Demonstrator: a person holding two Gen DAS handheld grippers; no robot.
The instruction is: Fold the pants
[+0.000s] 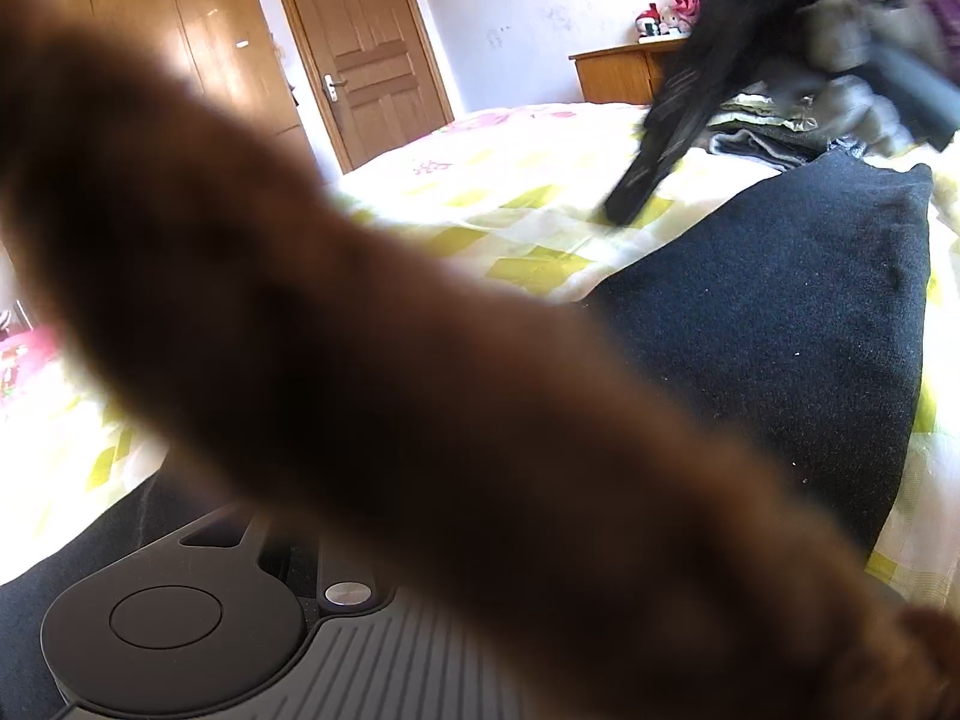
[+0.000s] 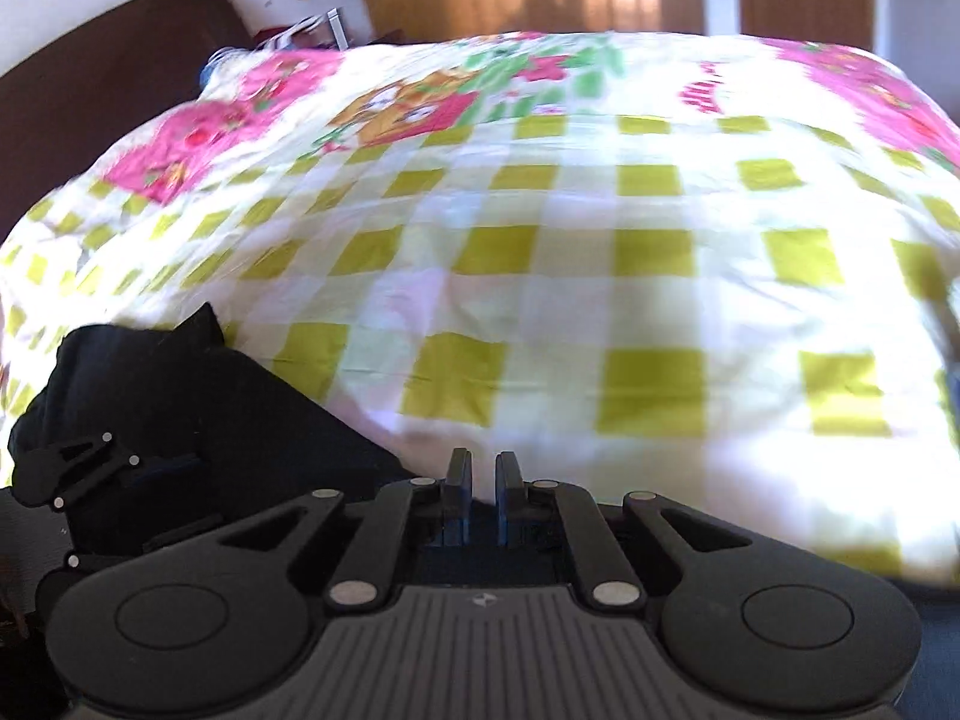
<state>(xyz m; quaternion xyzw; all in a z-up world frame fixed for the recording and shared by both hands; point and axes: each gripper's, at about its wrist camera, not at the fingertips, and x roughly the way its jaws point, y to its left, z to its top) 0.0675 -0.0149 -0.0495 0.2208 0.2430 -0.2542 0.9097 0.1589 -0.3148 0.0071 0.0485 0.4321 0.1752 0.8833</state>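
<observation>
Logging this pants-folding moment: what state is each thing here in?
Right tool: nearly shut, nothing between its pads.
Left tool: over the pants, grip unclear.
Pants: lying on the bedspread.
Door: closed.

Harsh sunlit glare, motion blur, fisheye-warped edges.

A home bedroom: a bed under a checked floral quilt (image 2: 540, 276), a wooden wardrobe (image 1: 180, 42), a panelled door (image 1: 366, 42).
</observation>
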